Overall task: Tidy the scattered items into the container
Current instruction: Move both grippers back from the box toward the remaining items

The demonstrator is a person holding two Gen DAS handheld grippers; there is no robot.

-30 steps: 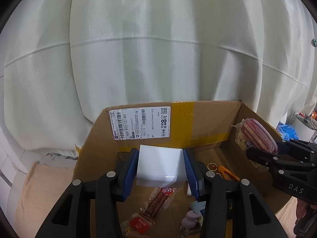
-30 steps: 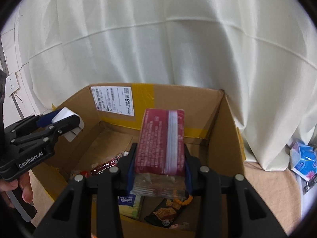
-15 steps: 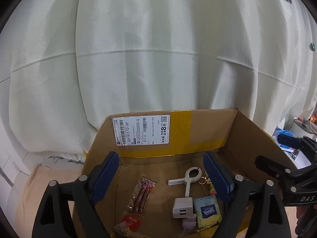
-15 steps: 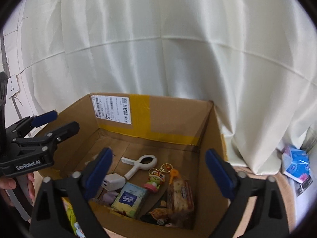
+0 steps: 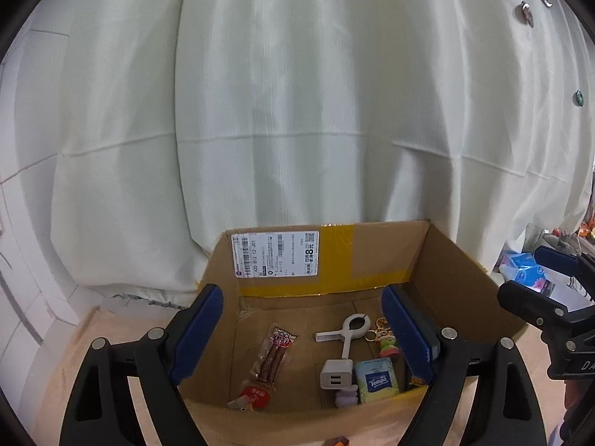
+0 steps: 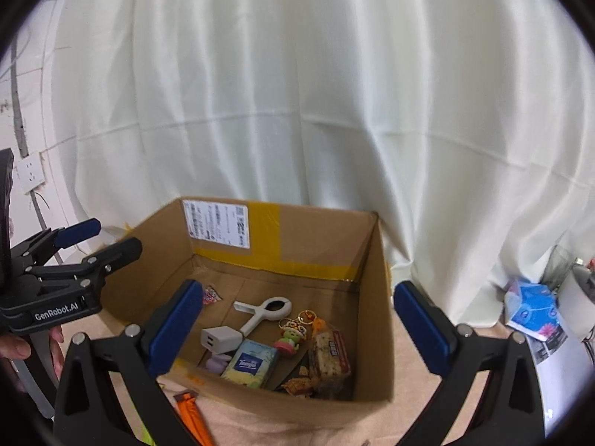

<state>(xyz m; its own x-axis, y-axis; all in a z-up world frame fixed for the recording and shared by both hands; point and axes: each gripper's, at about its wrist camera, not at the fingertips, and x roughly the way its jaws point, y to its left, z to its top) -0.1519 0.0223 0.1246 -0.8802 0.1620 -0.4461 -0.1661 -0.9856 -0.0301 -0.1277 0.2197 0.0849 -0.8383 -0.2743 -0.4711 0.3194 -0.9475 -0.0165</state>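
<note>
Cardboard box [image 5: 457,271] on the floor against a white curtain [image 5: 297,111], open-topped, shipping label on its far wall. Inside on the bottom: white charger [image 5: 335,373], white clip [image 5: 349,329], tissue pack [image 5: 377,381], keychain figure [image 5: 386,345], sausage snack [image 5: 273,356] to the left, and a red-wrapped snack pack [image 6: 331,349] by the right wall.

Left gripper [image 5: 305,334]: jaws spread wide, nothing between the pads; it sits above the near rim, looking down into the box, charger well below and clear of it. Right gripper [image 6: 297,323]: jaws have just been opening, now spread to their widest, empty; snack pack lies below, apart from the pads.

Step, as I read it: drop-off done for both hands, release complete. Items not yet in: an orange item [image 6: 189,412] on the floor just outside the near wall, partly hidden by the right gripper's frame. Next move likely calls for backing both grippers clear of the rim, then going down to that stray with jaws kept open.
</note>
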